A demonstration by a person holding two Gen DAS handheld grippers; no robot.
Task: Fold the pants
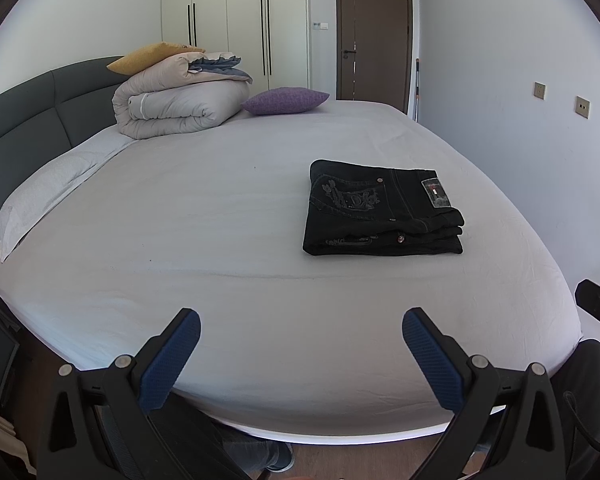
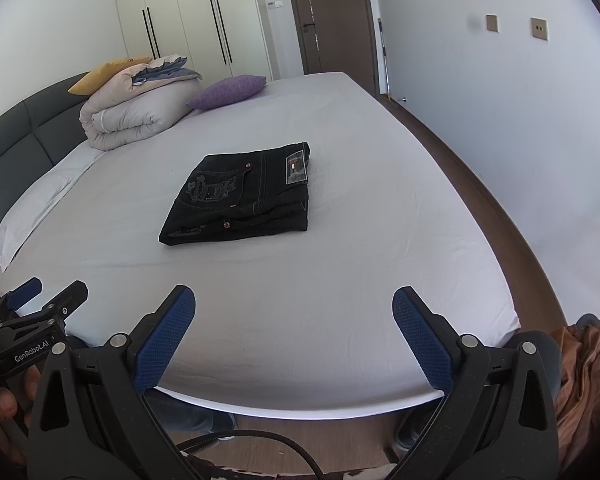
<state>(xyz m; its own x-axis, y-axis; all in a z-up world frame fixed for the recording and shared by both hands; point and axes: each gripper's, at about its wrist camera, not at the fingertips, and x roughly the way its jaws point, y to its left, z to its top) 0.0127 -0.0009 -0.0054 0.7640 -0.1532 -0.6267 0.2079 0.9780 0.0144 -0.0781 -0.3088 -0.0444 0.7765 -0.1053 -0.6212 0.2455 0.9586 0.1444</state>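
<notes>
Black jeans lie folded into a compact stack on the white bed sheet, pocket embroidery and waist label up. In the right wrist view the jeans sit in the middle of the bed. My left gripper is open and empty, held back over the bed's near edge, well short of the jeans. My right gripper is open and empty, also at the near edge. The left gripper shows at the left of the right wrist view.
A rolled beige duvet with a yellow pillow and a purple cushion sit at the head of the bed. A white pillow lies by the grey headboard. Wardrobe and brown door stand behind. A brown cloth hangs at right.
</notes>
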